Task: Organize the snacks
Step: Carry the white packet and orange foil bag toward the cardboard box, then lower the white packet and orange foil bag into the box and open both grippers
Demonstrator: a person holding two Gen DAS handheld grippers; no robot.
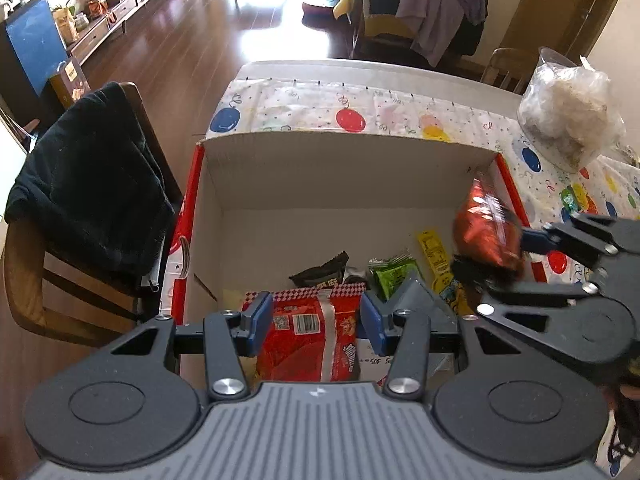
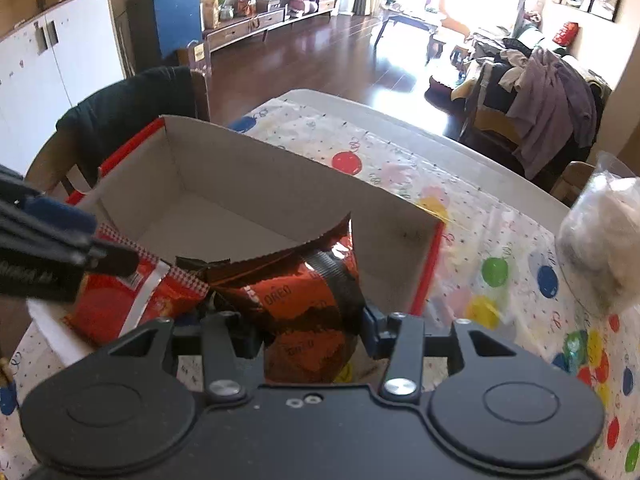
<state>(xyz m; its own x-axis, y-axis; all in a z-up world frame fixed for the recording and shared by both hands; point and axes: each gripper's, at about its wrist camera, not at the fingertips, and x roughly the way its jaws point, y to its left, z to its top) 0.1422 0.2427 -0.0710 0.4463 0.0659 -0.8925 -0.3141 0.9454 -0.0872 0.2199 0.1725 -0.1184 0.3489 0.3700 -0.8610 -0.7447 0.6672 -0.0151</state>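
Observation:
An open cardboard box (image 1: 344, 168) with red outer sides stands on the table; it also shows in the right wrist view (image 2: 256, 184). My left gripper (image 1: 316, 320) is shut on a red snack bag (image 1: 308, 336) over the box's near end; that bag shows in the right wrist view (image 2: 120, 300). My right gripper (image 2: 312, 320) is shut on a dark orange Oreo bag (image 2: 304, 292) above the box's right side; that bag (image 1: 486, 228) and the right gripper (image 1: 496, 252) show in the left wrist view. A black packet (image 1: 320, 272), a green packet (image 1: 394, 276) and a yellow packet (image 1: 436, 258) lie in the box.
The table carries a balloon-print cloth (image 1: 304, 108). A clear bag of white stuff (image 1: 568, 108) stands at the far right, also in the right wrist view (image 2: 604, 232). A wooden chair with a black garment (image 1: 84, 188) stands left of the box. A small green candy (image 2: 576, 344) lies on the cloth.

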